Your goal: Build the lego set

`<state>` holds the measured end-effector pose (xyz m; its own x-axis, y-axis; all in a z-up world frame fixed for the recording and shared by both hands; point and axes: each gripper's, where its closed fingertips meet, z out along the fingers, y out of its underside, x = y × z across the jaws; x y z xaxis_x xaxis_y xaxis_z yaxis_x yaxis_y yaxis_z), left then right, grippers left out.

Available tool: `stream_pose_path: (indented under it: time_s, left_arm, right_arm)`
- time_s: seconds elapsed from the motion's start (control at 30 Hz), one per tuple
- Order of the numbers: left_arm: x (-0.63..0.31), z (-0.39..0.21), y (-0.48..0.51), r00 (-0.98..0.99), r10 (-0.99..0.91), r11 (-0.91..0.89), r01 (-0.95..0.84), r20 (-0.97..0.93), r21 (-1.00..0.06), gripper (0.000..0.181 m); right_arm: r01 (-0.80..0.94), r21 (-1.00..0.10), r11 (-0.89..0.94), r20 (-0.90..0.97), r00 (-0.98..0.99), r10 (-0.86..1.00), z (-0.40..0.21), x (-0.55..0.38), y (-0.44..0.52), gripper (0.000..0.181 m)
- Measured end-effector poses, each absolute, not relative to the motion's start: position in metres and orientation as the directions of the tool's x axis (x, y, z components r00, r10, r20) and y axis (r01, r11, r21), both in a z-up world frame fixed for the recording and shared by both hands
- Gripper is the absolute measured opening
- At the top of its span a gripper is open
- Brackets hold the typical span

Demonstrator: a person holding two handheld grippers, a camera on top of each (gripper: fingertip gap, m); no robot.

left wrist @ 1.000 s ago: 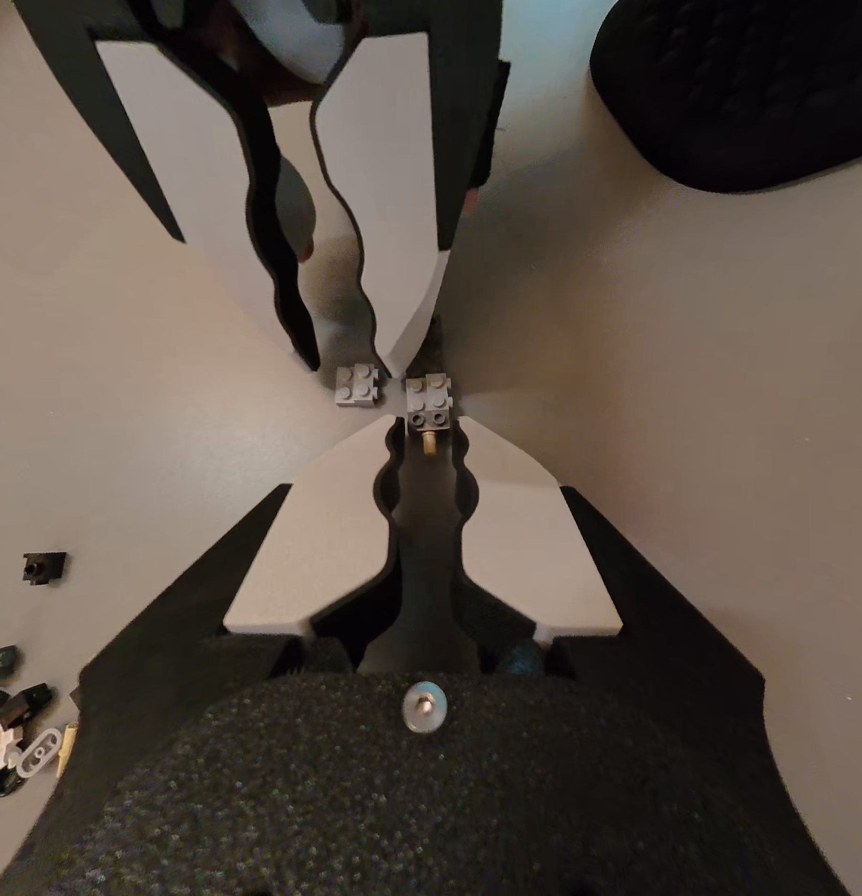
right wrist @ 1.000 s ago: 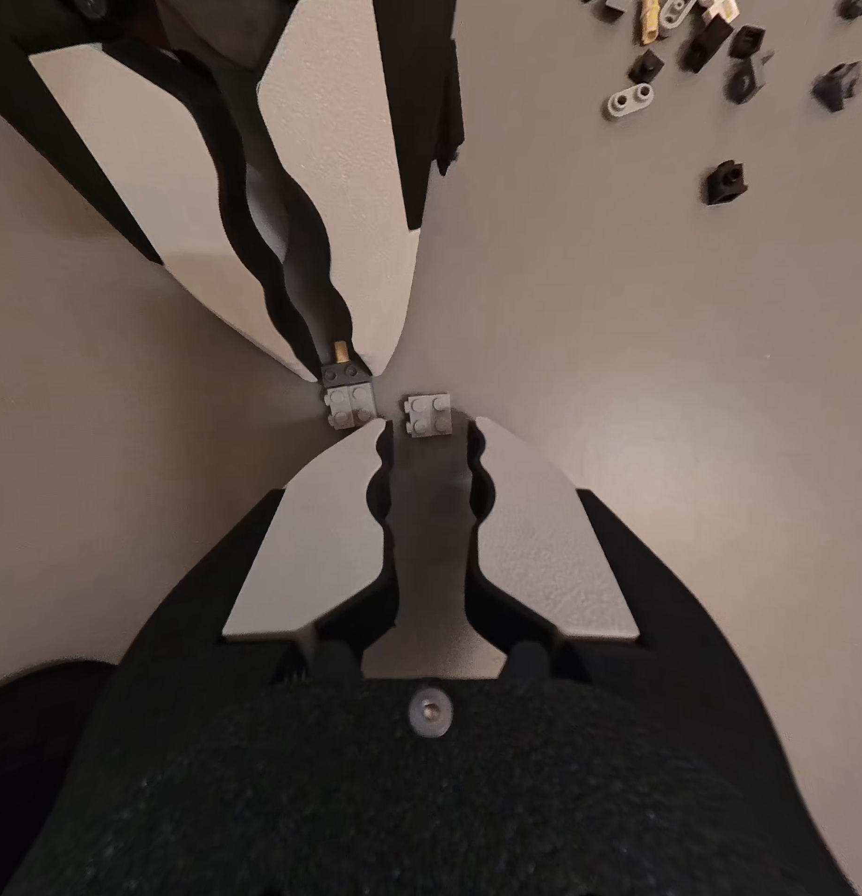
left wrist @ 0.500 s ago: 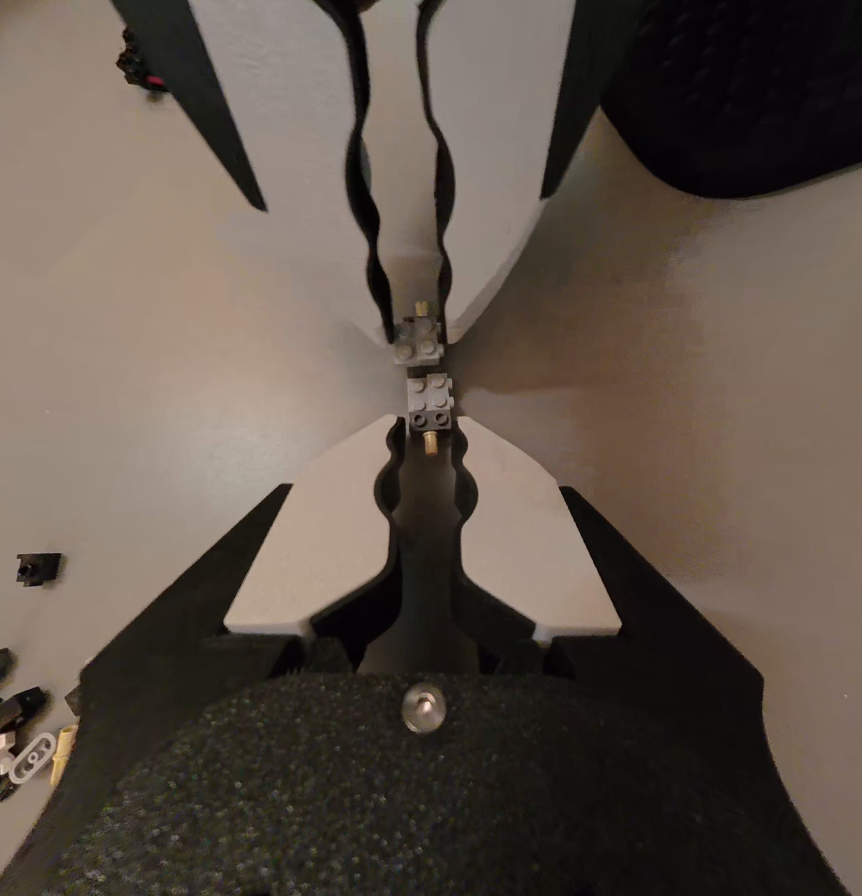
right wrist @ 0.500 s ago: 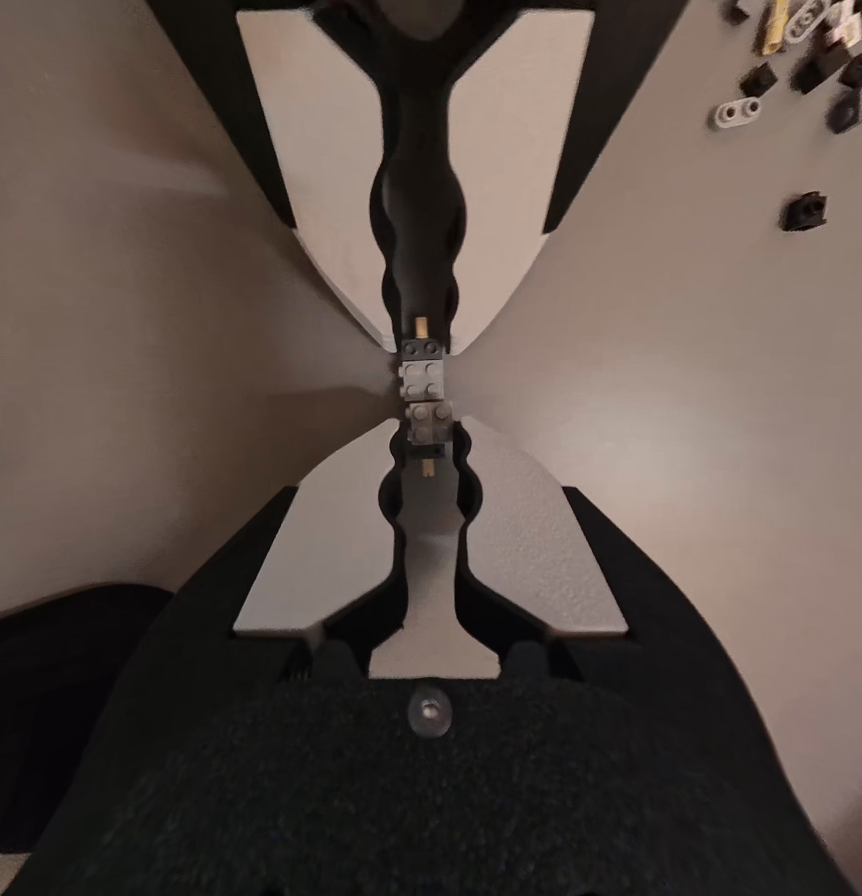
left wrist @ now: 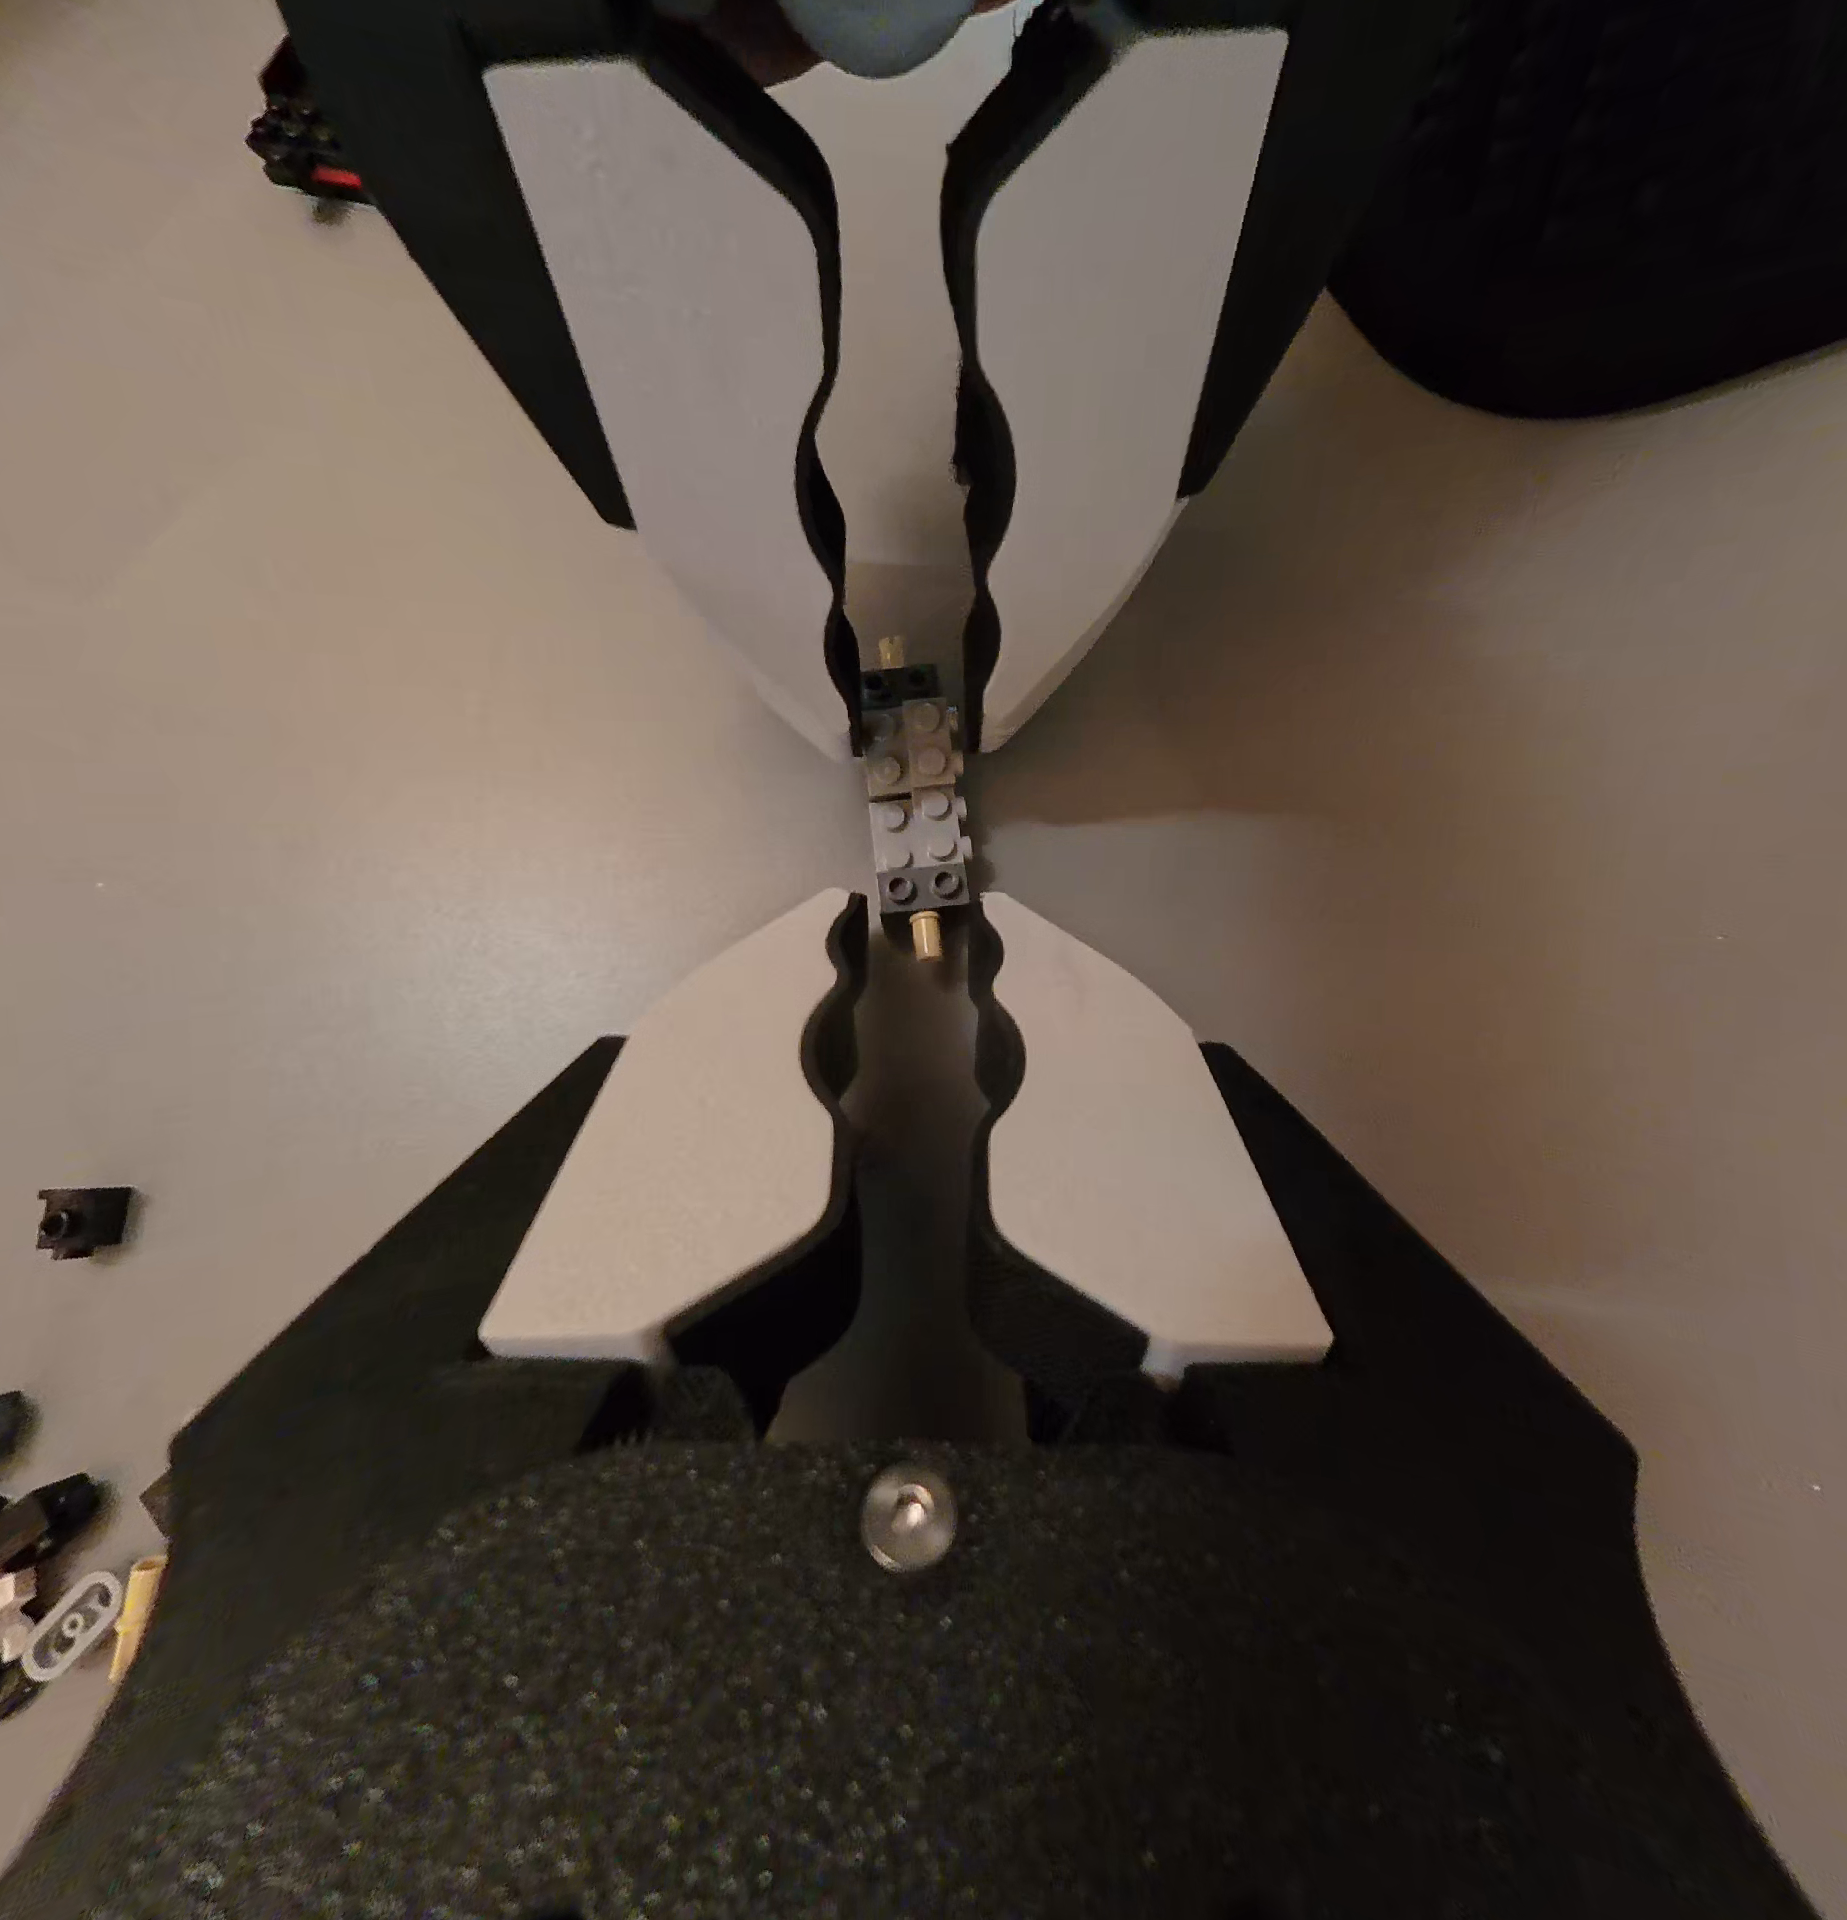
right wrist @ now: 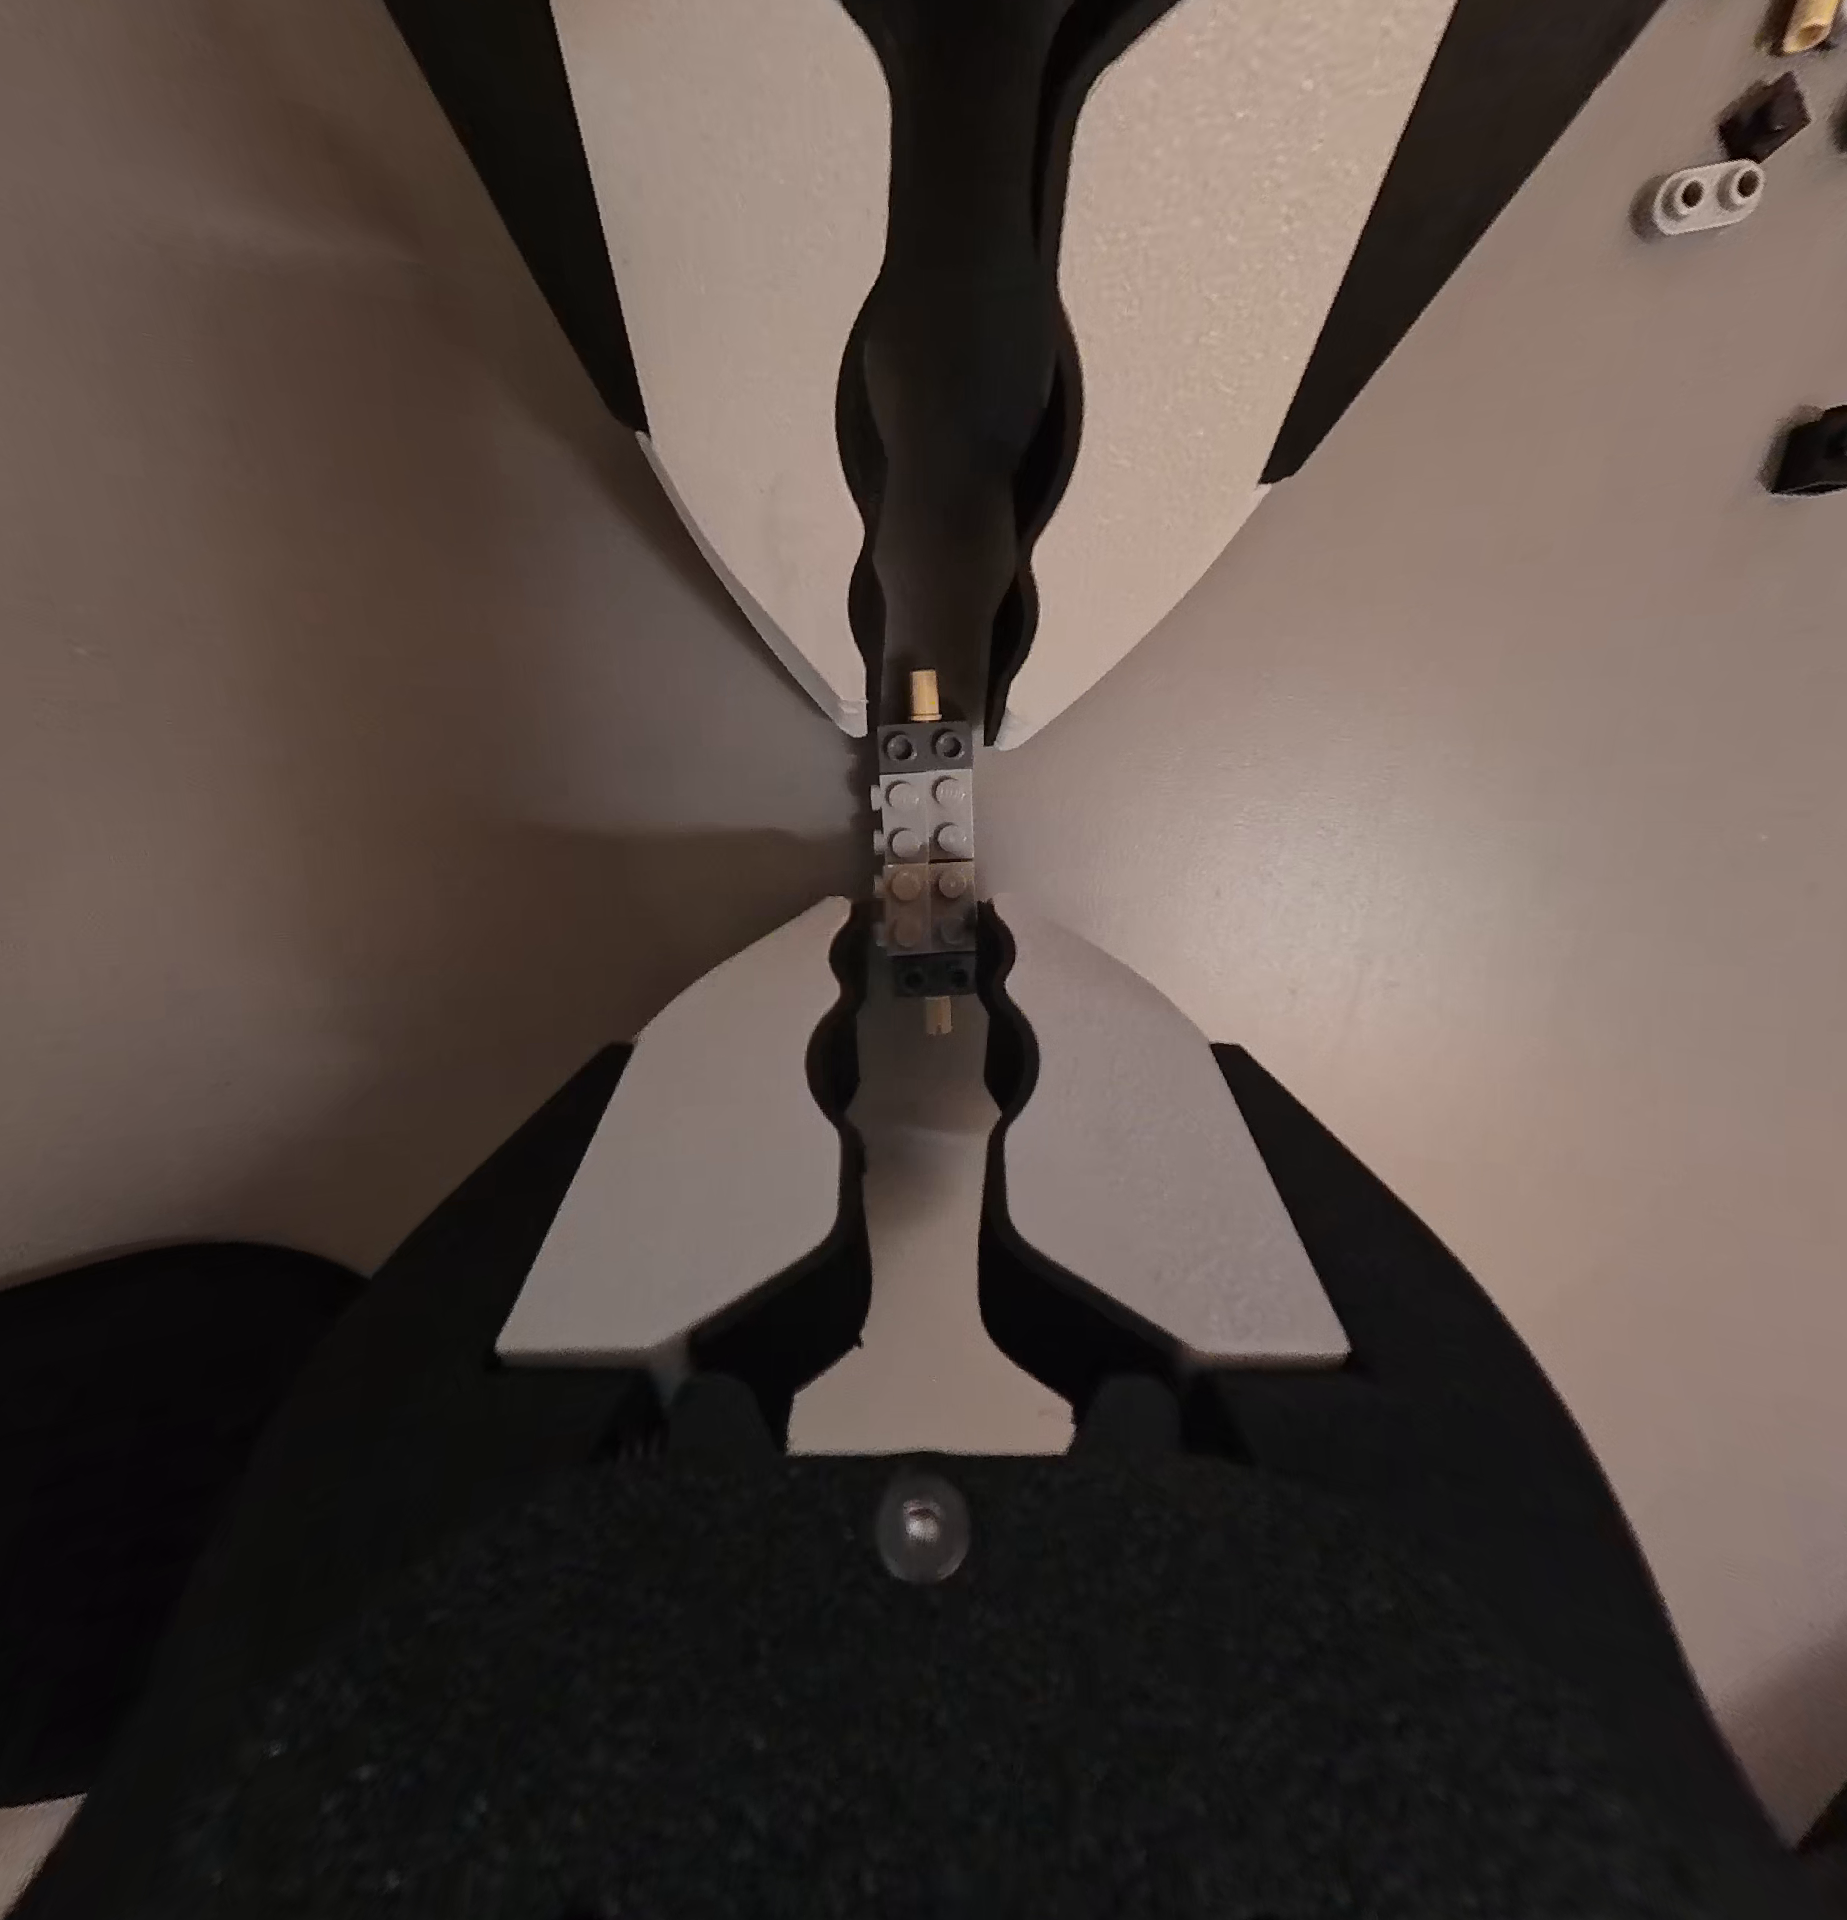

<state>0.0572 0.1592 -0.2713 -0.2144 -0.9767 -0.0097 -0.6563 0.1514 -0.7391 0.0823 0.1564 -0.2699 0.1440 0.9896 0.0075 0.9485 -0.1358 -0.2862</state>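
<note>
Both bricks have closed the gap and now touch end to end above the table point(left wrist: 327, 831). Left gripper point(left wrist: 919, 914) pinches a grey brick point(left wrist: 921, 847) with a dark plate and tan pin at its near end. Right gripper point(right wrist: 924, 935) pinches its matching brick point(right wrist: 927, 909). Loose pieces point(left wrist: 25, 1579) lie far left.

We are looking at a plain beige table point(left wrist: 379, 727) carrying loose lego pieces point(left wrist: 36, 1600) at one edge, a lone black piece point(left wrist: 83, 1221) lying apart from them.
</note>
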Motion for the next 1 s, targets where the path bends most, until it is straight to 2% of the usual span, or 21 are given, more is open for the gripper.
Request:
stream_pose_path:
  time_s: [0.17, 0.37, 0.63, 0.87, 1.0]
  left_arm:
    - [0.057, -0.271, 0.159, -0.218, -0.976, 0.152, -0.654, -0.008, -0.741, 0.018]
    - [0.060, -0.271, 0.154, -0.236, -0.971, 0.176, -0.645, -0.025, -0.744, 0.029]
    - [0.068, -0.273, 0.161, -0.189, -0.974, 0.221, -0.649, -0.128, -0.728, 0.017]
    - [0.071, -0.261, 0.169, -0.122, -0.984, 0.177, -0.602, -0.130, -0.779, 0.017]
    - [0.070, -0.248, 0.173, -0.088, -0.988, 0.156, -0.593, -0.129, -0.790, 0.017]
  right_arm:
    - [0.923, -0.349, -0.161, 0.015, 0.177, 0.984, -0.259, 0.085, 0.159, 0.027]
    - [0.783, -0.538, -0.312, -0.034, 0.350, 0.936, -0.253, 0.093, 0.155, 0.026]
    - [0.629, -0.659, -0.413, -0.074, 0.492, 0.867, -0.269, 0.103, 0.154, 0.032]
    - [0.328, -0.761, -0.560, -0.232, 0.669, 0.706, -0.253, 0.113, 0.152, 0.041]
    - [0.020, -0.781, -0.625, -0.421, 0.723, 0.549, -0.233, 0.108, 0.156, 0.044]
